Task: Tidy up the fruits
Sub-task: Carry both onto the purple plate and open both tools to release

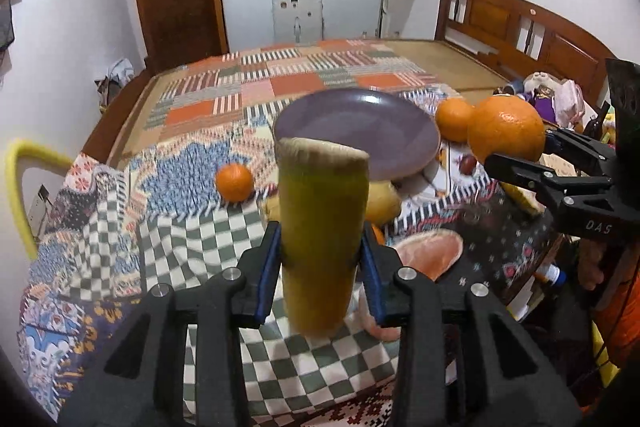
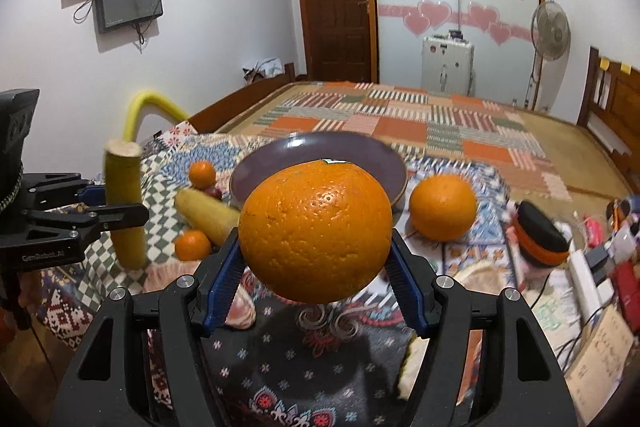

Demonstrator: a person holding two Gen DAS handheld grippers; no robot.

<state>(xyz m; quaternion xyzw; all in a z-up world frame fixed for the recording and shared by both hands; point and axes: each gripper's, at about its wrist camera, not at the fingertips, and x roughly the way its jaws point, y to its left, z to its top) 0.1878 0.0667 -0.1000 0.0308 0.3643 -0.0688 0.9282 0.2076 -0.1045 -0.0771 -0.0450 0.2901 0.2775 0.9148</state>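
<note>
Bed (image 2: 400,131) with patchwork quilt (image 1: 280,87) fills the room's middle; a cloth-covered surface (image 1: 192,227) in front of it carries the fruit. Purple plate (image 1: 356,125) sits near the far edge of that surface, nothing visible in it. Right gripper (image 2: 316,259) is clamped on a large orange (image 2: 316,231), blue pads pressed to both flanks, fruit held clear of the cloth and in front of the plate. Left gripper (image 1: 320,251) is closed round a yellow-green stalk section (image 1: 323,227), held upright, cut pale end on top, lower end off the cloth. Second large orange (image 2: 443,207) rests on the cloth just right of the plate. Yellow elongated fruit (image 2: 208,213), possibly corn, lies left of the plate. Pink grapefruit piece (image 1: 430,253) lies on the near part of the cloth. Two small oranges: one (image 2: 203,174) left of the plate toward the far edge, one (image 2: 193,245) touching the near end of the yellow fruit.
</note>
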